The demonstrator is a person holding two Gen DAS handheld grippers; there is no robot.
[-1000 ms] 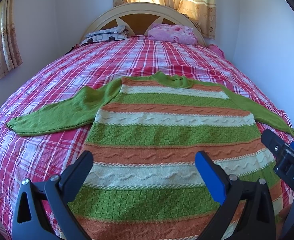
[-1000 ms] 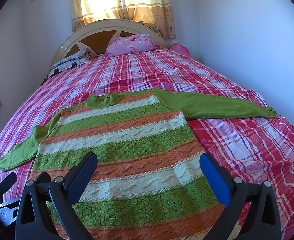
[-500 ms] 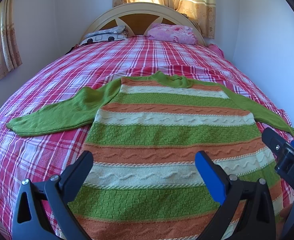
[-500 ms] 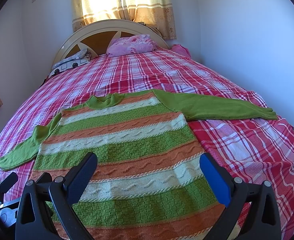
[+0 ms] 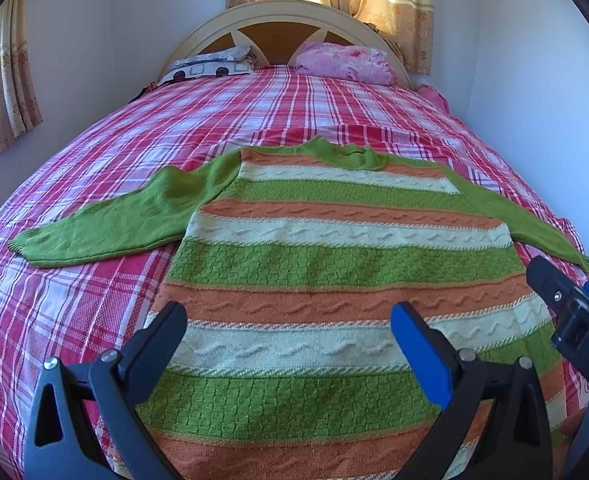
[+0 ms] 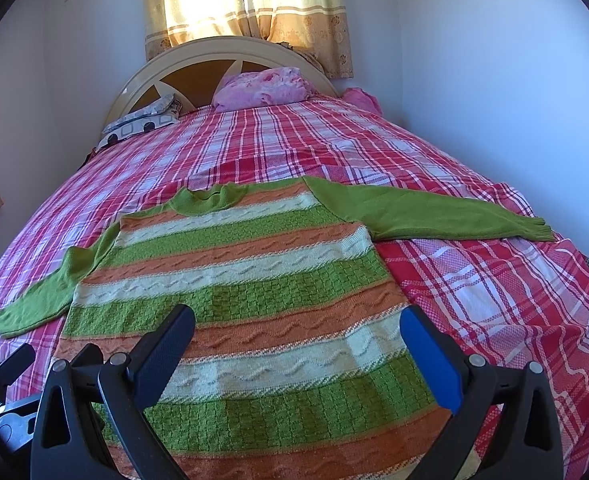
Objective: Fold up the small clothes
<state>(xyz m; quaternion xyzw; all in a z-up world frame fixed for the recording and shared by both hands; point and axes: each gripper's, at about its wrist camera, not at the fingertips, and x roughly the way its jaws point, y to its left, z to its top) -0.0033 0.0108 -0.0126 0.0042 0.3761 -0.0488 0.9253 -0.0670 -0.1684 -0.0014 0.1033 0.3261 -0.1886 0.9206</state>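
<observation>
A knitted sweater [image 5: 334, 248] with green, orange and cream stripes lies flat on the bed, both green sleeves spread out to the sides. It also shows in the right wrist view [image 6: 254, 280]. My left gripper [image 5: 288, 338] is open and empty, hovering above the sweater's lower left part. My right gripper [image 6: 296, 340] is open and empty above the lower right part. The right gripper's body shows at the right edge of the left wrist view [image 5: 574, 320]. The left sleeve's cuff [image 5: 26, 246] and the right sleeve's cuff [image 6: 538, 228] lie on the bedspread.
The bed has a red and white plaid bedspread [image 5: 94, 308]. A pink pillow [image 5: 342, 62] and a patterned pillow [image 5: 210, 66] lie by the cream headboard [image 5: 278, 16]. Walls stand close on both sides, with curtains [image 6: 246, 0] behind.
The right gripper's view has shifted slightly, as it has drawn back a little. The left gripper and the sweater have not visibly moved.
</observation>
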